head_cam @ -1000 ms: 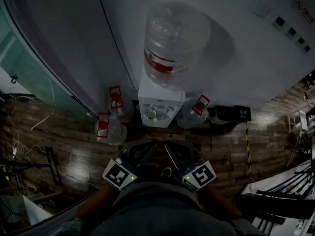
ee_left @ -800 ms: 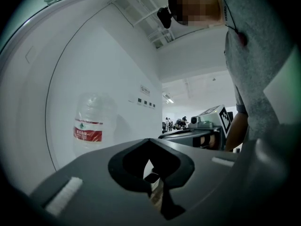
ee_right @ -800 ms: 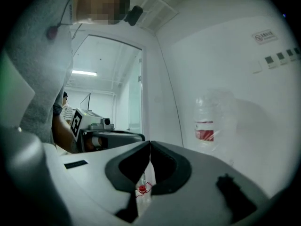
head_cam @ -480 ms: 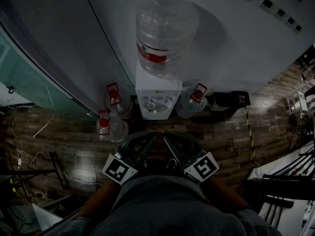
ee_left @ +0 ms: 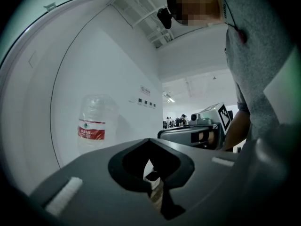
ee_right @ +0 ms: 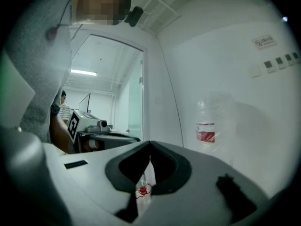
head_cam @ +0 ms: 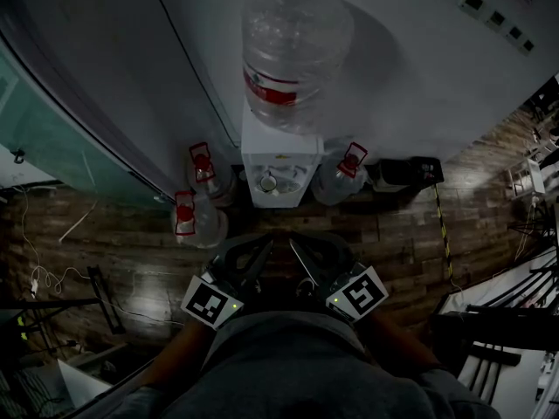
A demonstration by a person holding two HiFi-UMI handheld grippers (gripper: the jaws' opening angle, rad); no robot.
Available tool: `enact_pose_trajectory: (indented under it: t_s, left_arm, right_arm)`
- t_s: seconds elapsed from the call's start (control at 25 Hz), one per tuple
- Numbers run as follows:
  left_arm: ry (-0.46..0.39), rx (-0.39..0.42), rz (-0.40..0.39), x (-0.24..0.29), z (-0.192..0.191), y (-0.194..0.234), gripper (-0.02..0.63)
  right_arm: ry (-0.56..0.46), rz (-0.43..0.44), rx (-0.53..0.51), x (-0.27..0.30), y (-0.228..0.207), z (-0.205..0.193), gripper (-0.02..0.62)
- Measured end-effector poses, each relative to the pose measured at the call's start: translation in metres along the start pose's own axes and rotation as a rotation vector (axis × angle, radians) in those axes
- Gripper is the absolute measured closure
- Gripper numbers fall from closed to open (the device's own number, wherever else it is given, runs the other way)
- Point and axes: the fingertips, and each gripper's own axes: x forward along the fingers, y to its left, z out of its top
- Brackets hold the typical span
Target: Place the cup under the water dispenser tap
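The white water dispenser (head_cam: 278, 162) stands against the wall with a big clear bottle (head_cam: 293, 55) on top. A small round pale thing that looks like the cup (head_cam: 268, 182) sits in its tap recess. My left gripper (head_cam: 255, 260) and right gripper (head_cam: 302, 262) are side by side close to my body, short of the dispenser. Both point at it, with the jaws shut and nothing in them. In the left gripper view the jaw tips of the left gripper (ee_left: 149, 140) meet, with the bottle (ee_left: 95, 121) beyond. The right gripper (ee_right: 150, 142) looks the same in its own view.
Spare water bottles with red handles stand on the wooden floor left (head_cam: 188, 221) and right (head_cam: 345, 173) of the dispenser. A black box (head_cam: 406, 173) is by the wall at the right. A glass door (head_cam: 52, 138) and cables (head_cam: 52, 260) are at the left.
The dispenser now sits a little higher in the head view as I and both grippers shift slightly. Both grippers stay shut and side by side.
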Motion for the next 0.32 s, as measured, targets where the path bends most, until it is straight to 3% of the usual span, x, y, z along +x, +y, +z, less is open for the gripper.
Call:
enact_pose_trajectory:
  t_s: [0.32]
  left_arm:
    - [-0.003, 0.002, 0.004, -0.0046, -0.0029, 0.0028, 0.598]
  right_arm:
    - [0.005, 0.003, 0.001, 0.0047, 0.0061, -0.0061, 0.580]
